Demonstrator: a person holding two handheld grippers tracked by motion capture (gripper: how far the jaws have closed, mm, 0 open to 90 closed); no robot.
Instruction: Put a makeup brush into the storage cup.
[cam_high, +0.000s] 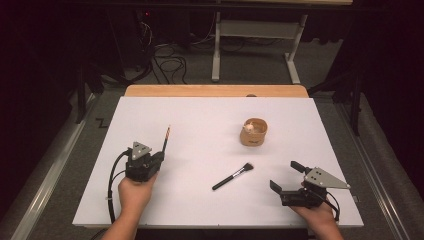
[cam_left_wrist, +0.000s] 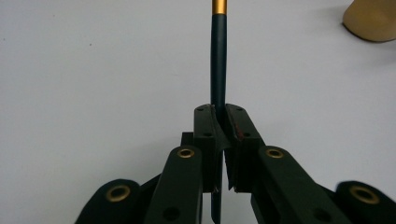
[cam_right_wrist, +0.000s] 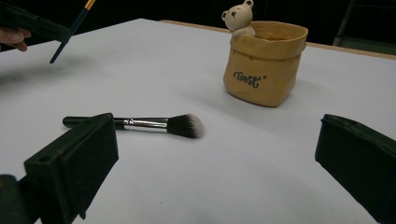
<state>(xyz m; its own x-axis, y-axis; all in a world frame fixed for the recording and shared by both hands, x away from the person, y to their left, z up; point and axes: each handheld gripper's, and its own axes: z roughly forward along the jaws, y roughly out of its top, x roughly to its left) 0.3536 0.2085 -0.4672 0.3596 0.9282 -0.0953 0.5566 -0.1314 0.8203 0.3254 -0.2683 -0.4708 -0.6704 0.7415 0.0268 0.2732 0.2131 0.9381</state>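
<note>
Left tongs (cam_high: 161, 158): lower left of the high view, held in the person's left hand (cam_high: 134, 192); in the left gripper view the 2 black jaws are pressed together, pinching the thin dark-blue brush handle with a gold ferrule (cam_left_wrist: 218, 70).
Held brush: its handle runs straight up the middle of the left gripper view from between the jaws, the gold band at the top edge; in the high view it sticks out past the tongs toward the upper right, tilted, over the white desk (cam_high: 210, 125). In the right gripper view it shows at the upper left, its dark tail end clear of the desk surface.
Right tongs (cam_high: 286, 176): lower right of the high view, in the person's right hand (cam_high: 317, 215); jaws spread wide with nothing between them, 1 at the lower left and 1 at the right edge of the right gripper view.
Black-handled makeup brush with a silver ferrule and fluffy dark bristles (cam_high: 233, 176): lying flat on the desk at lower centre of the high view, between the 2 grippers, bristles toward the upper right.
Tan bag-shaped holder with a small bear figure on its rim (cam_high: 253, 132): upright, right of centre in the high view, well apart from both tongs; script lettering on its front in the right gripper view.
</note>
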